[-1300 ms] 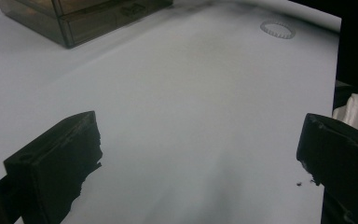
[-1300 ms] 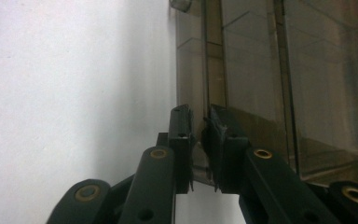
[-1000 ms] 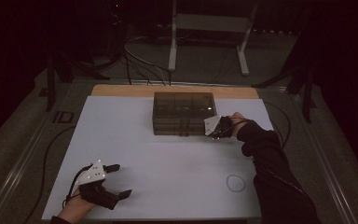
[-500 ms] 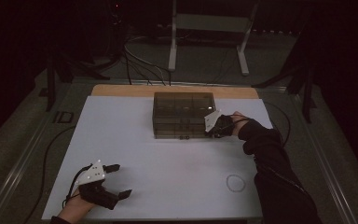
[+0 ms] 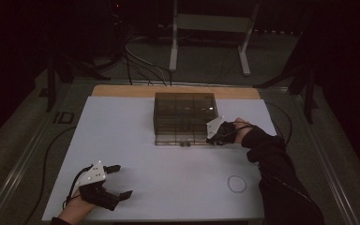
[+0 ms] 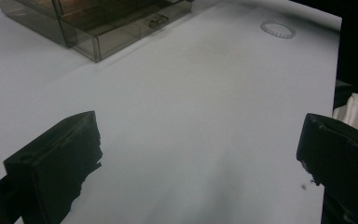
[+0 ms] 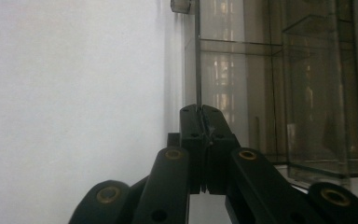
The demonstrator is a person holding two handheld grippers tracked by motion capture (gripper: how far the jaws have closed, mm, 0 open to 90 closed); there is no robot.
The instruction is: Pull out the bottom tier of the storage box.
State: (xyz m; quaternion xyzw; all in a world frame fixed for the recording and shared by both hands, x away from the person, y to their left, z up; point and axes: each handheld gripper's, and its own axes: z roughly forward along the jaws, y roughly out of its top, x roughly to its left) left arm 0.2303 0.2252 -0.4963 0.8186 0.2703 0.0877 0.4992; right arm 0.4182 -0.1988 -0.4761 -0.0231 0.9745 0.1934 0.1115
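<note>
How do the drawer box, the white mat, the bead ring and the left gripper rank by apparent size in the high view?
1. white mat
2. drawer box
3. left gripper, though it sits nearer the camera, which may flatter it
4. bead ring

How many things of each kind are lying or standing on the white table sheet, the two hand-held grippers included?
Smoky transparent plastic drawer box: 1
Small pale beaded ring: 1
Black hand-held gripper: 2, the left hand-held gripper near the front edge and the right hand-held gripper at the box's front right corner
Total: 4
</note>
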